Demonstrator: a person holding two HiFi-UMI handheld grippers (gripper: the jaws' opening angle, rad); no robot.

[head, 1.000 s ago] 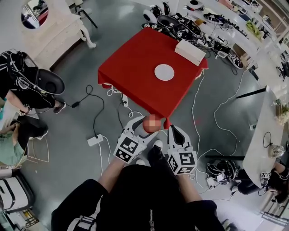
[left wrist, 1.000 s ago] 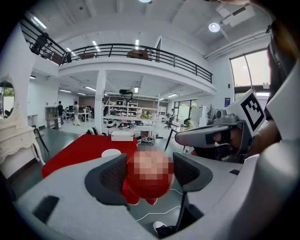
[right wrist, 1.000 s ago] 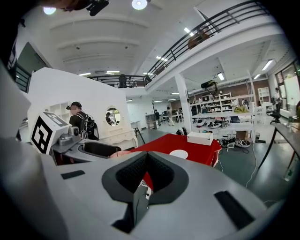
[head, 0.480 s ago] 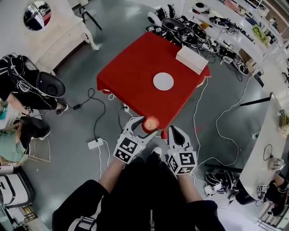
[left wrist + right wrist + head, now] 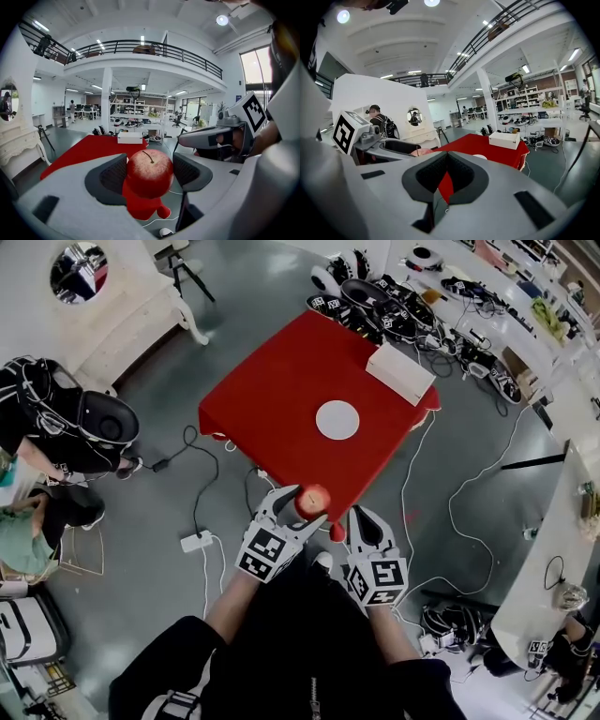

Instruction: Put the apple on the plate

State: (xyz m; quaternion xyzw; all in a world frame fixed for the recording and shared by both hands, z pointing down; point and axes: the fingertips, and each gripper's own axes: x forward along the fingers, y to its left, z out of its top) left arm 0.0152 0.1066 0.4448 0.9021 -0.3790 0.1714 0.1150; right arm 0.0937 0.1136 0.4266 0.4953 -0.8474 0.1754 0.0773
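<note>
A red apple [image 5: 312, 501] with its stem up sits between the dark pads of my left gripper [image 5: 306, 506], which is shut on it; in the left gripper view the apple [image 5: 150, 171] fills the gap between the jaws. It hangs just off the near corner of the red table [image 5: 272, 399]. A white plate [image 5: 337, 419] lies empty on the cloth, towards the far right side. My right gripper [image 5: 361, 517] is beside the left one, shut with nothing in it [image 5: 445, 157]. The right gripper view shows the plate [image 5: 479, 157] low over the jaws.
A white box [image 5: 400, 372] stands on the table's far right corner. Cables and a power strip [image 5: 198, 540] lie on the grey floor around the table. A seated person [image 5: 66, 423] is at the left. Benches with gear line the back right.
Both grippers, the left one still carrying the apple, have come closer to the near corner of the red table. The jaws have not changed.
</note>
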